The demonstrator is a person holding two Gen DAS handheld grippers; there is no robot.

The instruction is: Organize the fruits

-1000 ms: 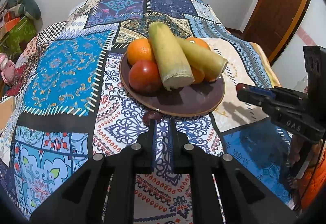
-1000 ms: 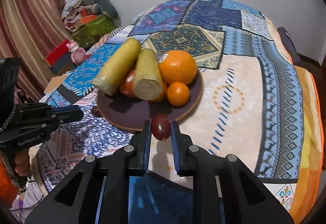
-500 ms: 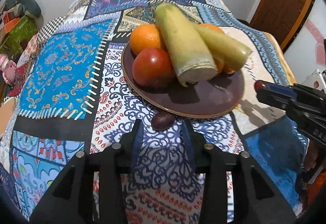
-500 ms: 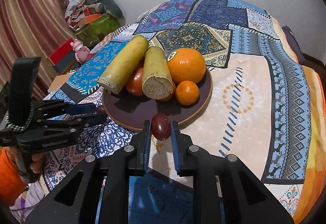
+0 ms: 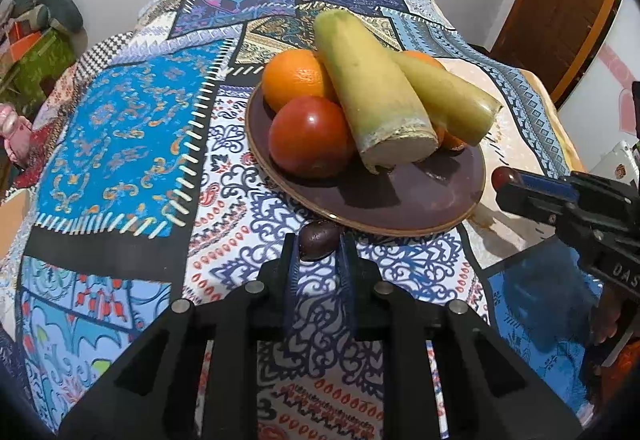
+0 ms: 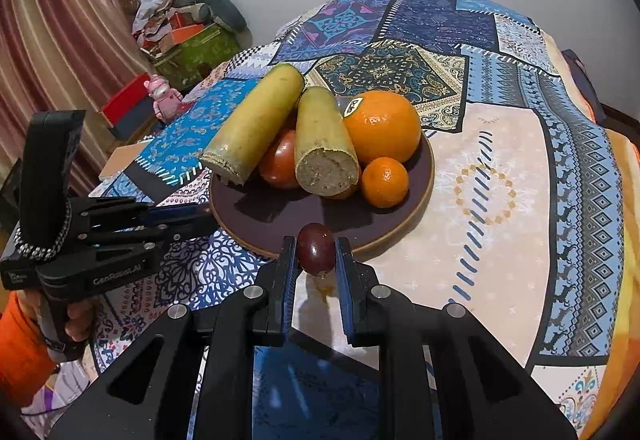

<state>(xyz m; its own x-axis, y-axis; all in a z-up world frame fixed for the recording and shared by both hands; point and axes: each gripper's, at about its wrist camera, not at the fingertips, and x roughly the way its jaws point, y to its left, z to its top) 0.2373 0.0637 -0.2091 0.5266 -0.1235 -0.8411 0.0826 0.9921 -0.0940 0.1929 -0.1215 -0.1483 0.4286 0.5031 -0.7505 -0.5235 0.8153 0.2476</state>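
Right black two-finger gripper [image 6: 316,256] is clamped on a small dark-red round fruit [image 6: 316,249]; left black gripper [image 5: 318,246] is spread around another dark fruit [image 5: 319,240]. Either could easily be squirted out sideways.

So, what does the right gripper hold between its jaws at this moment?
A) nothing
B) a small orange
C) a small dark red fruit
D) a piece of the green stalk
C: in the right wrist view the right gripper is closed on a small dark red fruit, held just in front of the plate; the small orange lies on that plate.
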